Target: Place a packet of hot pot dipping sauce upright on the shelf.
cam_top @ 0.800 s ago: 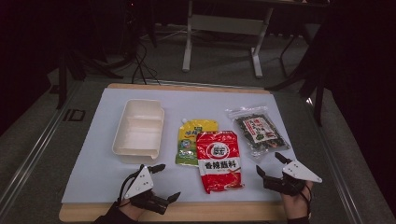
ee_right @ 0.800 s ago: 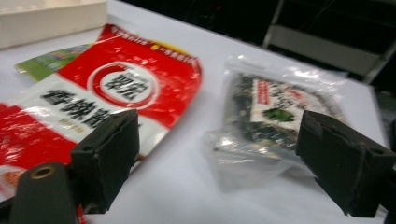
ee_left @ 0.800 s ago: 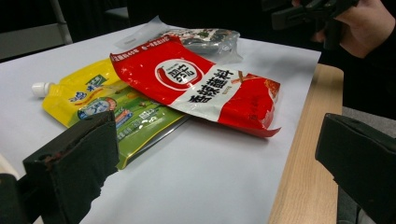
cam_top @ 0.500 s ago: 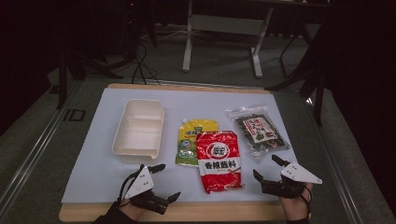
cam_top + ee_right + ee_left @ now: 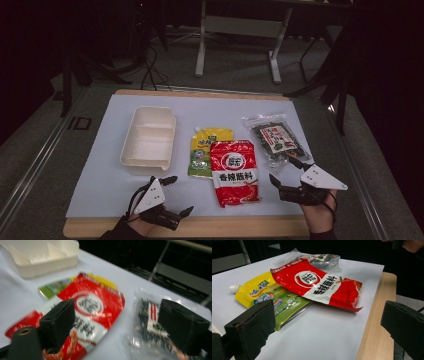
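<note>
1. Red sauce packet (image 5: 234,171) lies flat on the white sheet (image 5: 100,190) near the front edge of the table, between the two grippers and touched by neither.
2. Its upper left corner overlaps the yellow-green spout pouch (image 5: 206,150); the clear seaweed bag (image 5: 276,140) lies just to its right.
3. Left gripper (image 5: 172,195) sits at the packet's lower left, jaws spread wide with nothing between them.
4. Right gripper (image 5: 286,172) sits at the packet's right, close to the seaweed bag's near corner, jaws apart and empty.
5. White two-compartment tray (image 5: 148,140) stands left of the pouch.
</note>
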